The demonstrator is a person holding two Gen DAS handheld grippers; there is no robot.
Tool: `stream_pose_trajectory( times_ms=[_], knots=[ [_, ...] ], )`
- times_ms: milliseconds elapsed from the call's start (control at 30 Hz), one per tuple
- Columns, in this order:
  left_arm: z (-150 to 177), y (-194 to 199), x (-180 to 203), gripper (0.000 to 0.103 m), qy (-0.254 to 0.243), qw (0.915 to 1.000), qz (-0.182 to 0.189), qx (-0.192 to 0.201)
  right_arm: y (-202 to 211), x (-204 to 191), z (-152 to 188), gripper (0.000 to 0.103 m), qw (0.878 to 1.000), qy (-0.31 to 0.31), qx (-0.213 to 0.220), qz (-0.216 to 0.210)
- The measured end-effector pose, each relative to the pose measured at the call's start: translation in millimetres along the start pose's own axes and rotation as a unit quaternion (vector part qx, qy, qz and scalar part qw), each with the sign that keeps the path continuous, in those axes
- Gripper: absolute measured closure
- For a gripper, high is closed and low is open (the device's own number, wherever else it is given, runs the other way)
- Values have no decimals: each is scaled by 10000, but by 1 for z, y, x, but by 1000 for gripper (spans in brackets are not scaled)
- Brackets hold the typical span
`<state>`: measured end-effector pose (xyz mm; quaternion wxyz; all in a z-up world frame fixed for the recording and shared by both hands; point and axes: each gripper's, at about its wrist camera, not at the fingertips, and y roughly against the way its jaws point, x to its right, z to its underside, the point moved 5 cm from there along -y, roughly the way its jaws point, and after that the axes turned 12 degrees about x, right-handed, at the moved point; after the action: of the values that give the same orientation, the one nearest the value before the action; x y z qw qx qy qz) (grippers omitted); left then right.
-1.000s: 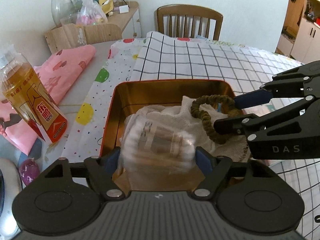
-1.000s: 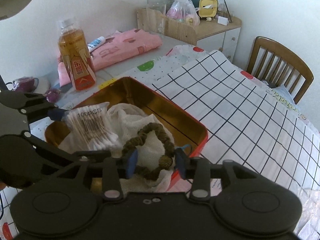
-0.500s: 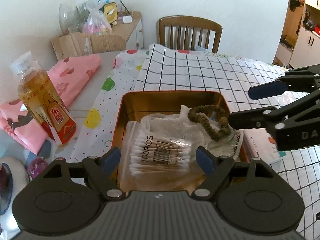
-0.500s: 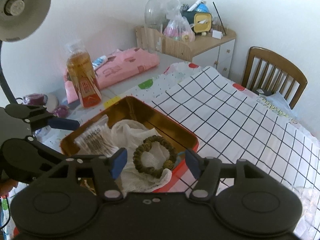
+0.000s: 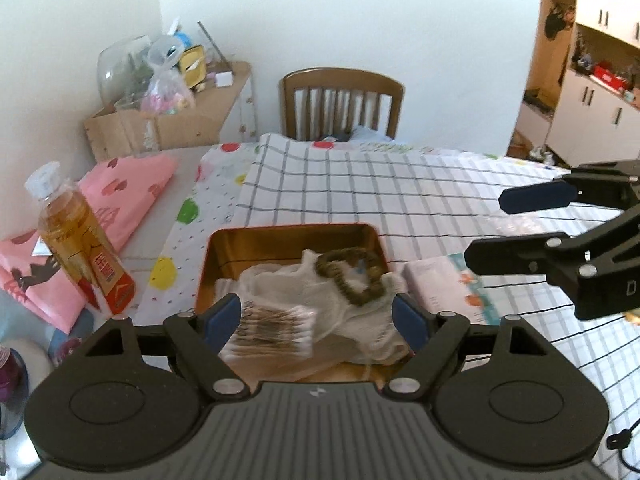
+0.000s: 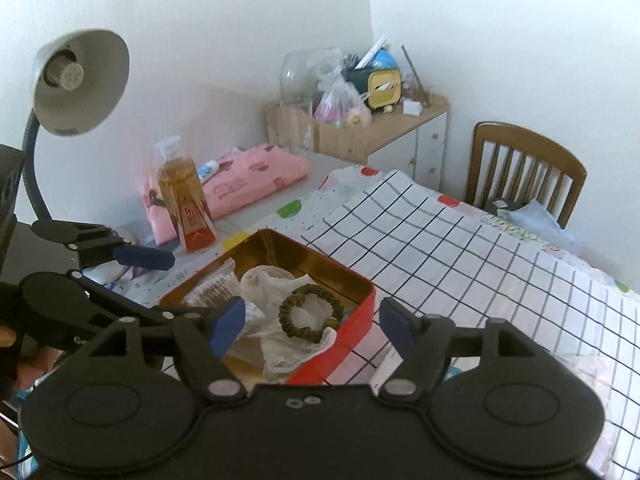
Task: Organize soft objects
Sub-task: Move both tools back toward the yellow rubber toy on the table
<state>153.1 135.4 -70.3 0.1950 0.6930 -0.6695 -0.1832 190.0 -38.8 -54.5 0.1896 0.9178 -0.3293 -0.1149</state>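
The big surface [image 6: 460,248] wears a white cloth with black squares, and a dotted white cloth lies beside it. A brown wooden chair [image 5: 342,100] stands at the far side. A folded pink cloth [image 6: 248,184] lies near the wall, and a clear plastic bottle of golden drink [image 5: 82,244] stands upright just beside it.

A shallow metal tin, gold inside and red outside [image 6: 352,276], sits on the cloths. Inside it lies a crumpled white net cloth [image 6: 276,280]. A clear pack of cotton swabs [image 5: 272,330] lies in the tin's near left part, touching the net cloth. A small brown fabric hair tie [image 6: 310,312] rests on top of the net cloth.

The left gripper [image 5: 316,318] hangs above the near end of the tin, its jaws spread wide and holding nothing. The right gripper [image 6: 312,322] hangs above the tin's right side, its jaws also spread wide with nothing in them.
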Motion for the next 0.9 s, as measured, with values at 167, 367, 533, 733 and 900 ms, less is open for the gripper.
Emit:
stream_pose_trajectory(
  times_ms=[167, 367, 533, 733, 900],
  knots=[
    [-7, 13, 18, 20, -66, 9997, 194, 139, 29, 6, 2, 25, 9995, -228, 170, 152],
    [-11, 29, 41, 16, -49, 9984, 511, 254, 66, 15, 9, 22, 9974, -532, 367, 318],
    [-14, 36, 63, 16, -125, 9969, 702, 346, 99, 25, 18, 17, 9952, -583, 526, 591],
    [-13, 37, 85, 12, -111, 9951, 906, 380, 135, 42, 34, 11, 9908, -752, 648, 917],
    [-13, 36, 109, 3, -188, 9924, 1104, 500, 161, 58, 53, 5, 9860, -906, 682, 1225]
  ],
)
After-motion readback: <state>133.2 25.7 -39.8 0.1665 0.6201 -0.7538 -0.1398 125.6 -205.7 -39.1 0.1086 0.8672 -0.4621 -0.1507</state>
